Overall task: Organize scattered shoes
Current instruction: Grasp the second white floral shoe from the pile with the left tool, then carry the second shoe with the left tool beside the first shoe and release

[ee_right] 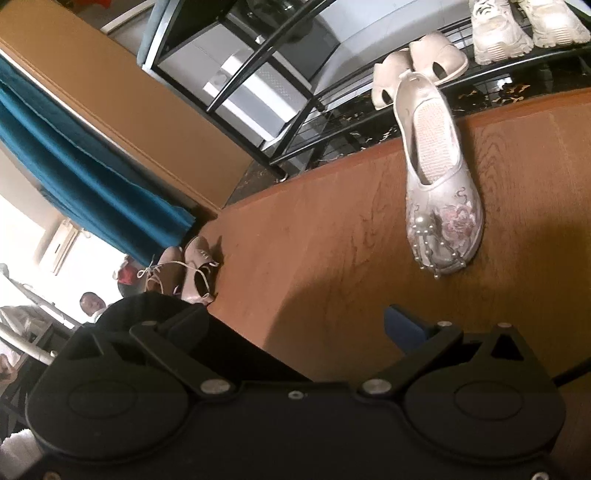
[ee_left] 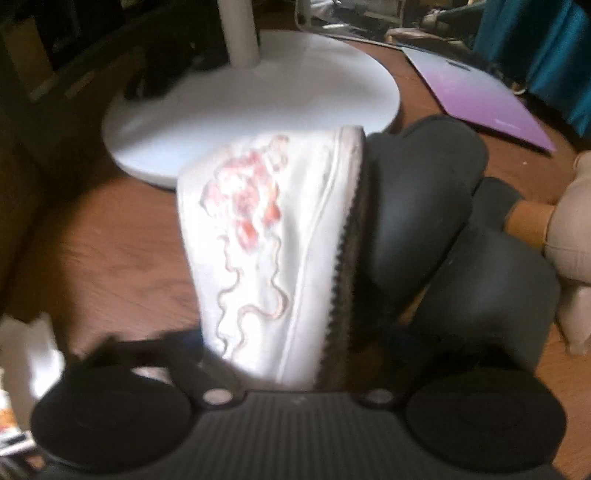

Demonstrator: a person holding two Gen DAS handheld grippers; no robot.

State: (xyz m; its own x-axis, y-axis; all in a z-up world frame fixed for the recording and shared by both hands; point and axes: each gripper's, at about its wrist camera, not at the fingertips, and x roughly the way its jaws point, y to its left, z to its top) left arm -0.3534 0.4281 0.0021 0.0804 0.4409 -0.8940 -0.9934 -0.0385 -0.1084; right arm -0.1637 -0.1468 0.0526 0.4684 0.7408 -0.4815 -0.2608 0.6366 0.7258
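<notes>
A white embroidered shoe [ee_left: 266, 236] with pink flowers lies on its side, its ribbed sole to the right, and its near end runs down into the mouth of my left gripper [ee_left: 273, 358]. The jaws stand narrow around it. A dark left finger [ee_left: 173, 354] lies against its upper, and the right finger is hidden. Its mate, a white embroidered shoe with pearls [ee_right: 439, 199], stands on the wooden floor ahead of my right gripper [ee_right: 280, 321]. That gripper is open with nothing between its fingers.
Two black shoes [ee_left: 424, 206] lie right beside the held shoe. A white round stand base [ee_left: 258, 99] and a purple flat board [ee_left: 476, 96] are behind it. A black wire shoe rack [ee_right: 332, 122] holds beige slippers [ee_right: 417, 70] and white sneakers [ee_right: 517, 26]. Pink laced shoes [ee_right: 188, 273] sit by a blue curtain [ee_right: 85, 173].
</notes>
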